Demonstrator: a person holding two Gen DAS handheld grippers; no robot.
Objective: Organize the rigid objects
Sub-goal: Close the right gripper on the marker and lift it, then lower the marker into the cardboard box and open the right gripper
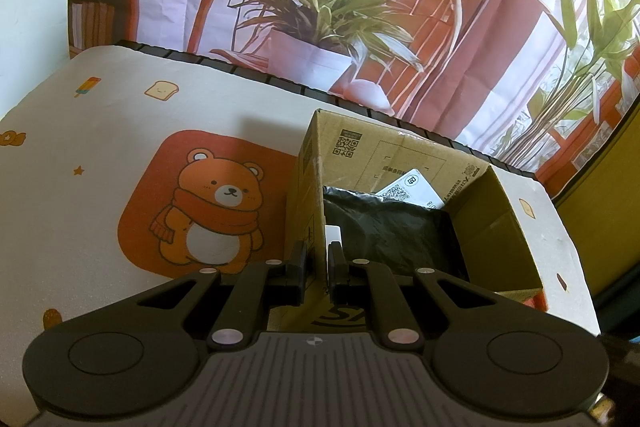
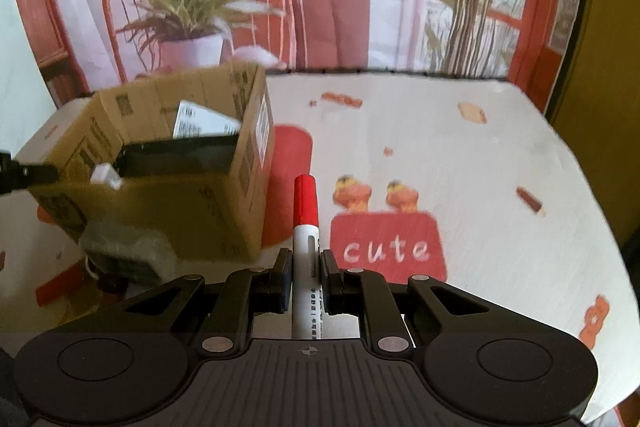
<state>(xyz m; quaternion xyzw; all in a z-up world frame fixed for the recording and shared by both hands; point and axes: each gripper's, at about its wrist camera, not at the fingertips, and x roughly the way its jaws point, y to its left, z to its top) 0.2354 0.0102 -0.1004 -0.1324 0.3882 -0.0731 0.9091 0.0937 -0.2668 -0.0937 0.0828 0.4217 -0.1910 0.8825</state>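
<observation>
Right gripper (image 2: 306, 267) clamped on a red-capped whiteboard marker (image 2: 305, 227), barrel between the jaws, cap pointing forward, apparently held off the table (image 2: 480, 167) and just right of the cardboard box (image 2: 224, 203). Likely carrying it to drop in. Left gripper (image 1: 318, 259) nearly closed, pinching the box's near-left wall edge (image 1: 316, 187), probably steadying the box so it doesn't slide. Inside the box: black plastic bag (image 1: 384, 227), white card with QR code (image 1: 412, 189), small white piece (image 2: 106, 177) by the left gripper. Cartoon bear mat (image 1: 212, 211) covers the table.
</observation>
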